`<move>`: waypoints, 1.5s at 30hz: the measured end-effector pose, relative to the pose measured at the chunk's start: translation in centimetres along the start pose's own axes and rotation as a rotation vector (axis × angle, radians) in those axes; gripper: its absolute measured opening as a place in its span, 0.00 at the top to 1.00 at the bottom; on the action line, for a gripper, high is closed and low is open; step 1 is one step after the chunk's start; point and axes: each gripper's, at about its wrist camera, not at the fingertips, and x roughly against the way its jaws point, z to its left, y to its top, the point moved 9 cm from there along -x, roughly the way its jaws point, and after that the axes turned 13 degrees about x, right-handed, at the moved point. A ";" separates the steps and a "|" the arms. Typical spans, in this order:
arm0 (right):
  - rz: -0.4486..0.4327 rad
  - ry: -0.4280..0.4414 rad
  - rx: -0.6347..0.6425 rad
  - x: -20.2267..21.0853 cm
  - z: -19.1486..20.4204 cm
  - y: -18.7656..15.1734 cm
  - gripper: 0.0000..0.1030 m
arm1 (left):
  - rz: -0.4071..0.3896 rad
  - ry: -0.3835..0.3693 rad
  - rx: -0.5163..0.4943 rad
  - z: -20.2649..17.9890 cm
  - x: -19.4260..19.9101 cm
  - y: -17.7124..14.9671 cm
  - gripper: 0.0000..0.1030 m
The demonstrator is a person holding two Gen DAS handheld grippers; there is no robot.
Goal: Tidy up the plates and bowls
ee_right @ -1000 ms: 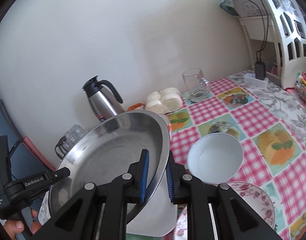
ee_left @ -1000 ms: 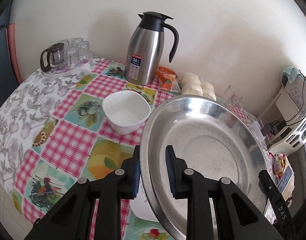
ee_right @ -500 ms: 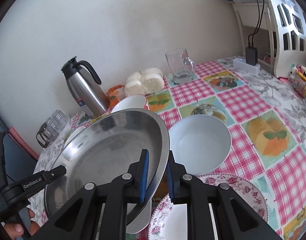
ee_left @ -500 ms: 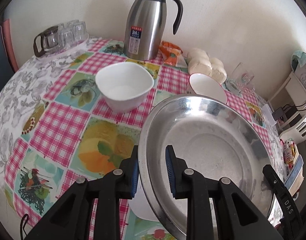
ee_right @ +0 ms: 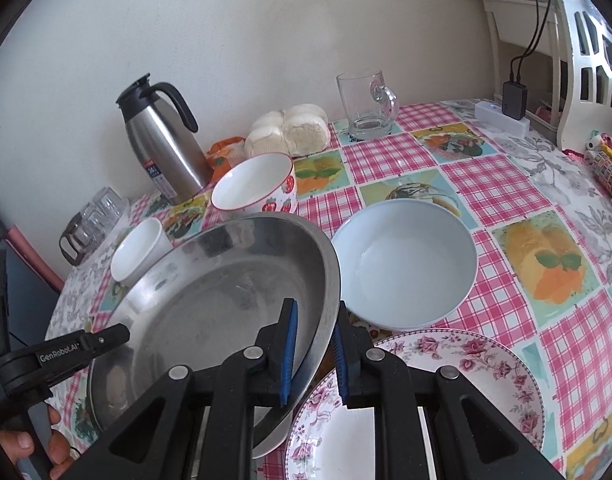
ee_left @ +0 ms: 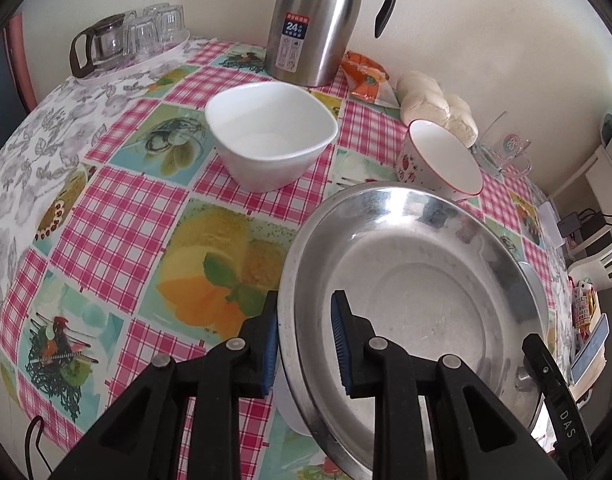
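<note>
The steel plate [ee_left: 418,280] hangs tilted above the tablecloth [ee_left: 118,216], its far rim nearest the strawberry bowl [ee_left: 438,164]. The left gripper [ee_left: 304,344] and right gripper [ee_right: 314,354] each pinch opposite rims. A white dish seems to lie beneath; the floral plate [ee_right: 466,364] sits just right.

Left claw [ee_left: 306,340] and right claw [ee_right: 314,354] point steeply downward, each clamped on opposite rims.
</note>
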 end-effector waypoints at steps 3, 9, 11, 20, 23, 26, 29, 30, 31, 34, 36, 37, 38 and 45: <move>0.016 0.002 0.013 -0.4 0.3 -0.3 0.82 | 0.006 0.016 0.009 0.4 -0.3 -0.1 0.76; 0.054 -0.010 0.069 -1.3 1.1 -1.1 0.81 | 0.014 0.041 0.018 1.1 -0.5 -0.1 0.76; 0.070 -0.014 0.075 -1.5 1.2 -1.3 0.81 | 0.027 0.052 0.021 1.3 -0.8 -0.2 0.76; 0.137 -0.009 0.083 -2.5 1.2 -2.6 0.81 | 0.075 0.094 0.026 2.1 -1.6 -0.8 0.76; 0.149 -0.006 0.080 -2.6 1.2 -2.9 0.81 | 0.081 0.105 0.021 2.1 -1.6 -0.9 0.76; 0.159 -0.012 0.084 -2.6 1.3 -3.0 0.81 | 0.087 0.104 0.027 2.2 -1.4 -1.0 0.76; 0.162 -0.016 0.087 -2.6 1.4 -3.1 0.81 | 0.092 0.096 0.038 2.2 -1.4 -0.9 0.76; 0.163 -0.017 0.088 -2.6 1.4 -3.1 0.81 | 0.092 0.095 0.040 2.2 -1.4 -0.9 0.76; 0.164 -0.018 0.090 -2.6 1.4 -3.1 0.81 | 0.093 0.094 0.042 2.2 -1.4 -0.9 0.75; 0.165 -0.019 0.090 -2.6 1.4 -3.1 0.81 | 0.102 0.085 0.057 2.3 -1.4 -1.0 0.74; 0.164 -0.019 0.090 -2.6 1.4 -3.1 0.81 | 0.114 0.075 0.073 2.4 -1.5 -1.1 0.74; 0.165 -0.018 0.089 -2.6 1.4 -3.1 0.81 | 0.119 0.073 0.080 2.4 -1.6 -1.1 0.74; 0.165 -0.016 0.087 -2.6 1.4 -3.0 0.81 | 0.122 0.075 0.086 2.5 -1.6 -1.2 0.74; 0.153 -0.021 0.072 -2.4 1.2 -2.9 0.81 | 0.100 0.069 0.118 2.9 -0.9 -0.6 0.74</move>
